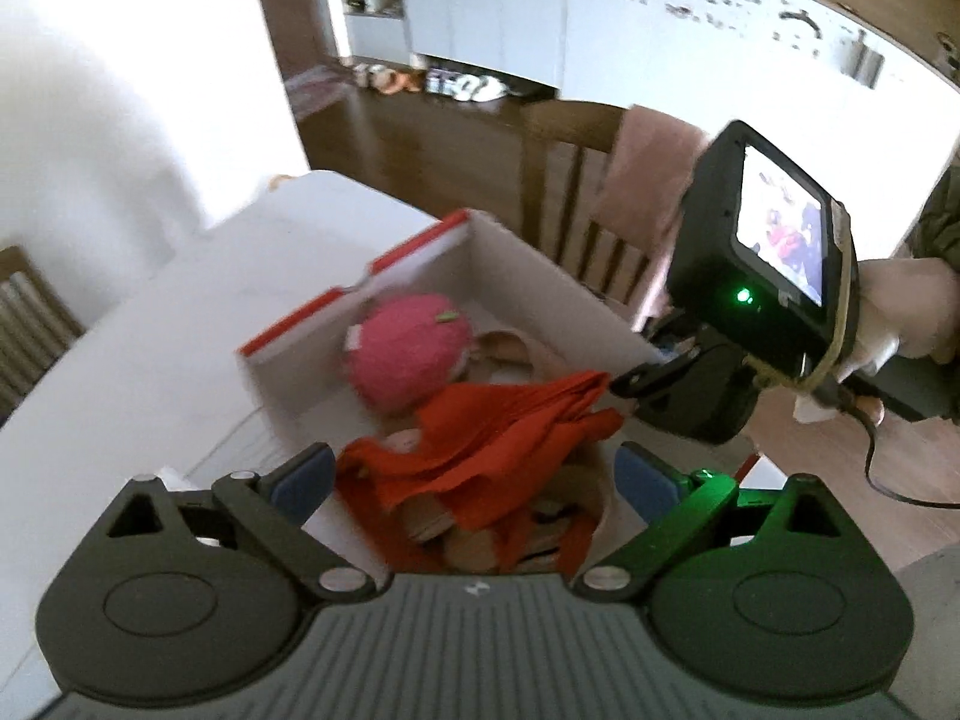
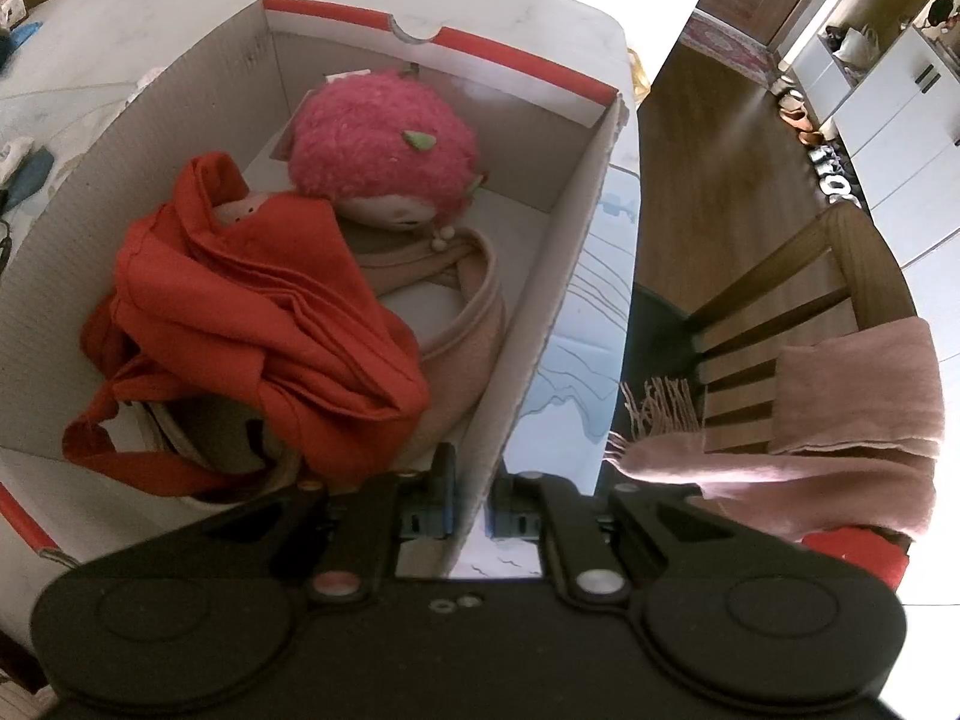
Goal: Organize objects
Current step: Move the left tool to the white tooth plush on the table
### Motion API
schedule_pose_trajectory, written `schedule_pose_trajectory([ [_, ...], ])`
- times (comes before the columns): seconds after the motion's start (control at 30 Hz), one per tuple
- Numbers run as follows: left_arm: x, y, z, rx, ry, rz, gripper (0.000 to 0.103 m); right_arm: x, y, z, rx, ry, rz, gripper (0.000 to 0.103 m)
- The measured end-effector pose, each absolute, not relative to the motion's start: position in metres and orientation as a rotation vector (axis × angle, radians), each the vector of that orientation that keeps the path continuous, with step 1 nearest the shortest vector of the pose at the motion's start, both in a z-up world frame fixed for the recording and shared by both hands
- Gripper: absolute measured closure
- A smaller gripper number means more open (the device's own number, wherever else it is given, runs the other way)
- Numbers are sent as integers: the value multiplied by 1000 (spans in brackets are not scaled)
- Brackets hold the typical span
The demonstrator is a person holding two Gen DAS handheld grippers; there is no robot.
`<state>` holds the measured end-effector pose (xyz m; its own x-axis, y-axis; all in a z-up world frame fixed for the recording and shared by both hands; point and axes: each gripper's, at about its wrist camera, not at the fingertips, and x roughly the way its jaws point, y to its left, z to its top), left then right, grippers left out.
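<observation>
White table (image 2: 120, 18) carries an open cardboard box (image 2: 576, 276) holding a red cloth bag (image 2: 258, 324) and pink plush toy (image 2: 378, 150). Right fingers (image 2: 469, 510) clamp narrowly on the box's wall; left fingers (image 1: 474, 474) hang wide and empty above the bag.

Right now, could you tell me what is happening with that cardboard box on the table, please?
A person with a handheld gripper in each hand is packing things into a white cardboard box with red-edged flaps. The right gripper is shut on the box's side wall, holding it. The left gripper is open above the box with nothing between its pads. Inside lie a crumpled red cloth bag, a fuzzy pink plush toy and a beige fabric bag.
</observation>
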<state>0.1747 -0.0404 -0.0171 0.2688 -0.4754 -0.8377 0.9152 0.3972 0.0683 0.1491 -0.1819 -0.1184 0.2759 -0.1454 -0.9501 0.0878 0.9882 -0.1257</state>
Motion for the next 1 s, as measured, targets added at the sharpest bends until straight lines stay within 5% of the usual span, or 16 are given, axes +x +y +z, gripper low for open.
schedule_pose_trajectory([
  [0.5, 232, 93, -10, 481, 843, -666, 3, 151, -179, -118, -59, 1299, -164, 95],
  [1.0, 358, 192, -98, 293, 999, -392, 3, 155, -176, -118, -61, 1317, -184, 94],
])
